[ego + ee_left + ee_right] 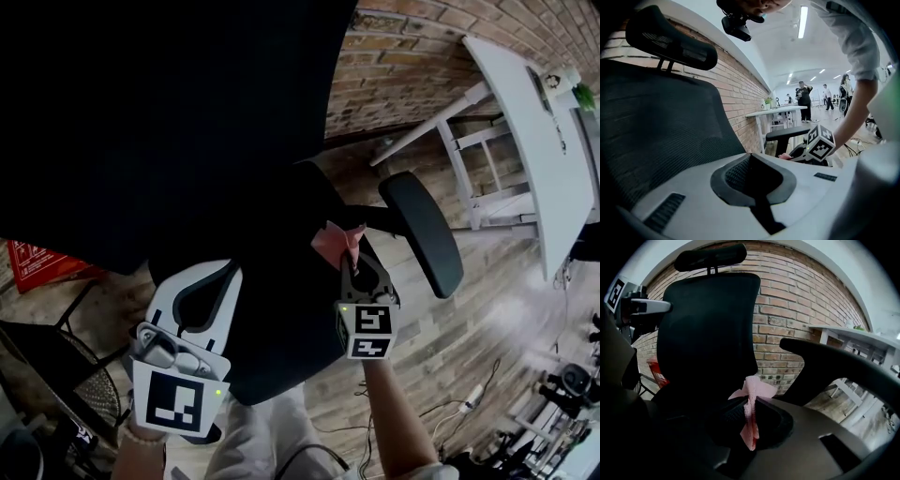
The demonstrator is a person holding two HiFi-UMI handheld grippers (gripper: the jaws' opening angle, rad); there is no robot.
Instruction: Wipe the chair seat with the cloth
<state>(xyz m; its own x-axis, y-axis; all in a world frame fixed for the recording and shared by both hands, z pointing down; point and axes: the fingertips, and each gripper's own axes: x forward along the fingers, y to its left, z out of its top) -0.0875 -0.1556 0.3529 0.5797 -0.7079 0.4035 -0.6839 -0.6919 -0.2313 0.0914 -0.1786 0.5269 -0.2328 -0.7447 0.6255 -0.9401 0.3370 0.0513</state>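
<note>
Head view down onto chair [281, 319], gripper views low, facing backrest [710, 319]

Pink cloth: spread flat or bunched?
Bunched: the pink cloth is pinched into a crumpled strip in the jaws of the right gripper.
</note>
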